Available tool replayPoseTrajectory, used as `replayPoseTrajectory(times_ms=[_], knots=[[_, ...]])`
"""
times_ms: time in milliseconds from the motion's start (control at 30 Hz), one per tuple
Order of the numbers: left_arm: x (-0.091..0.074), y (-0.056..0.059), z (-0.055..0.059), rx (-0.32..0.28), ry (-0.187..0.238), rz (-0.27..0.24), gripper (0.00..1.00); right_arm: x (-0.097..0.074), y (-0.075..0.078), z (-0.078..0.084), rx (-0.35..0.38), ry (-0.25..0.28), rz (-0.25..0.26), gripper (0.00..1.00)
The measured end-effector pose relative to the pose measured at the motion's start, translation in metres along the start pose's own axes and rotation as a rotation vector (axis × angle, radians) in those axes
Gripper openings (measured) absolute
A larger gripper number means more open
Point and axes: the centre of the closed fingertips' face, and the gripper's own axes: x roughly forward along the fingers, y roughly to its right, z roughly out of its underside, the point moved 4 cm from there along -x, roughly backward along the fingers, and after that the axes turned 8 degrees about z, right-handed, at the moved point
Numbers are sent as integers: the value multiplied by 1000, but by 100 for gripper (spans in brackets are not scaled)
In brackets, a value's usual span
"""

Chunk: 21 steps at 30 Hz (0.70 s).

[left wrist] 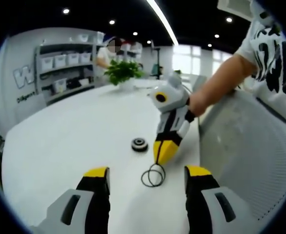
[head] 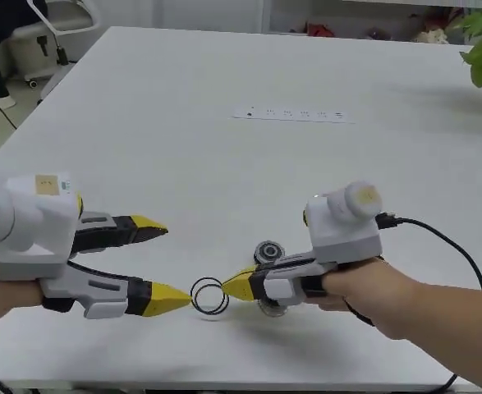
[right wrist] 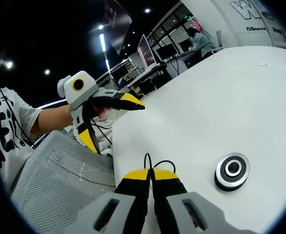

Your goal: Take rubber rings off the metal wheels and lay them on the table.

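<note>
Rubber rings (head: 209,296) are off the metal wheel (head: 268,251), clamped in the right gripper (head: 227,286), not yet released onto the table (head: 306,164); left gripper (head: 175,263) jaws stand apart.

A large letter "W" (left wrist: 23,75) stands on the wall (left wrist: 16,53) beside the shelves in the left gripper view. A smaller line of lettering (left wrist: 27,97) under it begins "Di" and blurs after that. In the right gripper view a wall sign (right wrist: 245,7) at the upper edge again shows a "W", with small words (right wrist: 257,28) beneath it too blurred to read. On the white table (head: 142,123) in the head view, a short row of printed marks (head: 294,114) is too small to make out. A yellowish label (head: 47,185) on the left gripper (head: 175,263) and the black print on the person's white shirt (left wrist: 274,53) cannot be read.
</note>
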Motion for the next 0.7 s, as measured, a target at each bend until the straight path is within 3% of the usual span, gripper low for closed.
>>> replayPoseTrajectory(times_ms=[467, 700], knots=[[-2, -3, 2, -2, -8, -12, 63, 6, 7, 6, -26, -18, 54, 0], [-3, -3, 5, -4, -18, -13, 63, 4, 8, 6, -39, -15, 67, 5]])
